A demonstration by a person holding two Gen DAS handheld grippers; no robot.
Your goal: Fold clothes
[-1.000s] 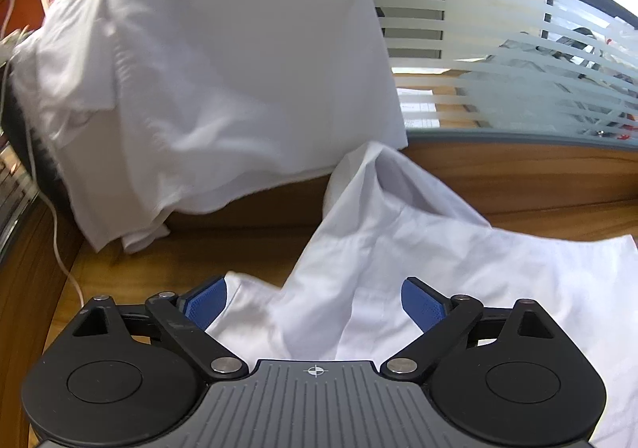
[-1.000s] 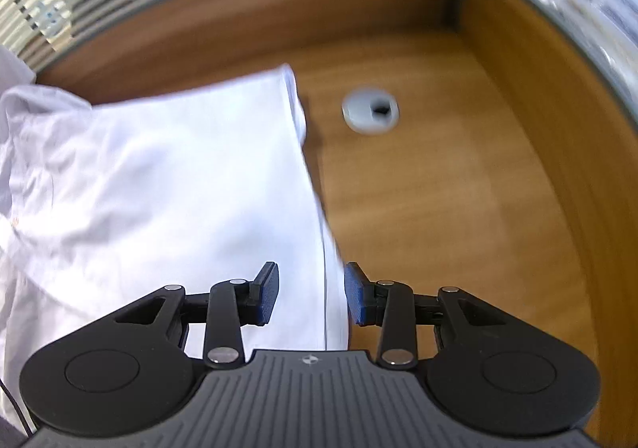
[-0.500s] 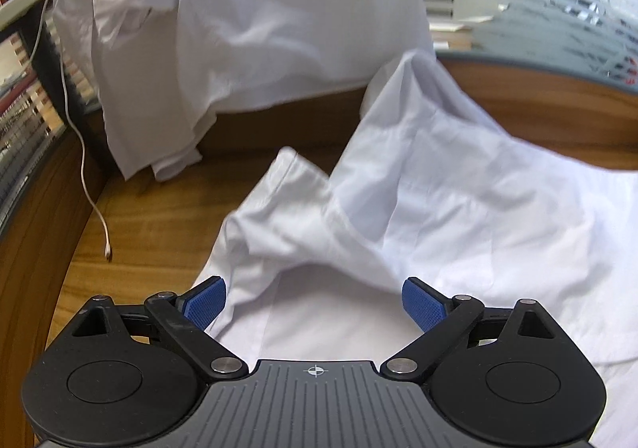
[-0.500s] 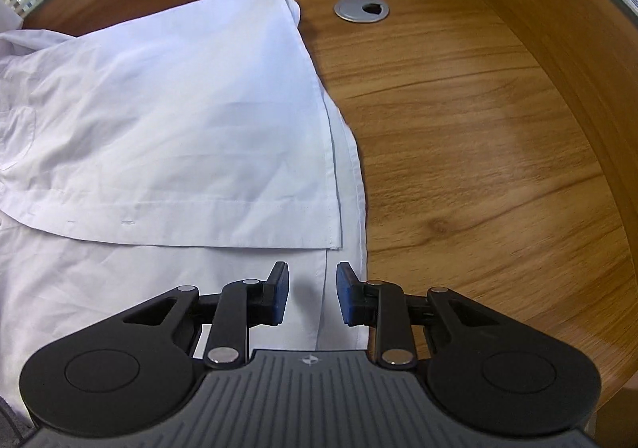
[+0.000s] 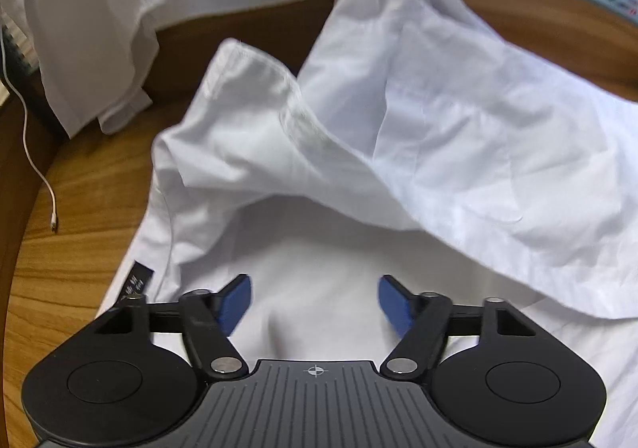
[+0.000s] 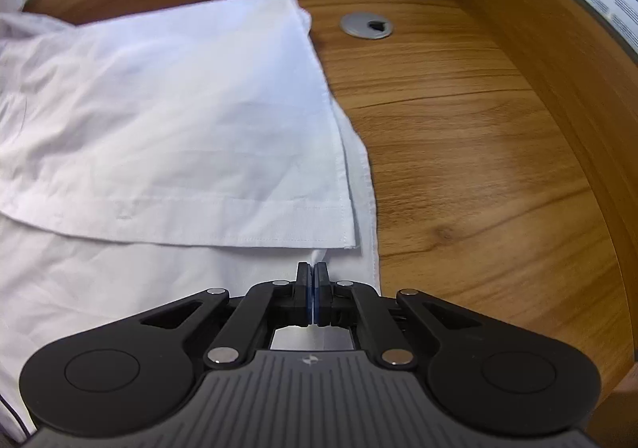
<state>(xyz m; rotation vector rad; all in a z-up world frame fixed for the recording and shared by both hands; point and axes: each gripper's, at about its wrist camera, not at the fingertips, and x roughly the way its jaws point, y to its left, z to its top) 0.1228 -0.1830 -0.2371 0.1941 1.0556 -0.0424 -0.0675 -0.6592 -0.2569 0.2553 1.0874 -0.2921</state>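
My right gripper [image 6: 311, 271] has its jaws pressed together on a pinch of the white shirt [image 6: 167, 121] near its right-hand edge, just below the hemmed corner of a folded-over panel. My left gripper [image 5: 315, 298] hovers low over the same shirt [image 5: 458, 137], its blue pads [image 5: 235, 302] apart and closing, a small ridge of fabric between them but not yet pressed. The shirt lies spread across the wooden surface [image 6: 478, 152], one layer rumpled and raised toward the far wall, a dark label [image 5: 137, 282] showing at its left edge. A second white garment [image 5: 91, 9] hangs over the back of the surface. A white cable [image 5: 34, 160] trails at left; a round metal grommet [image 6: 366, 25] sits beyond the shirt at right.
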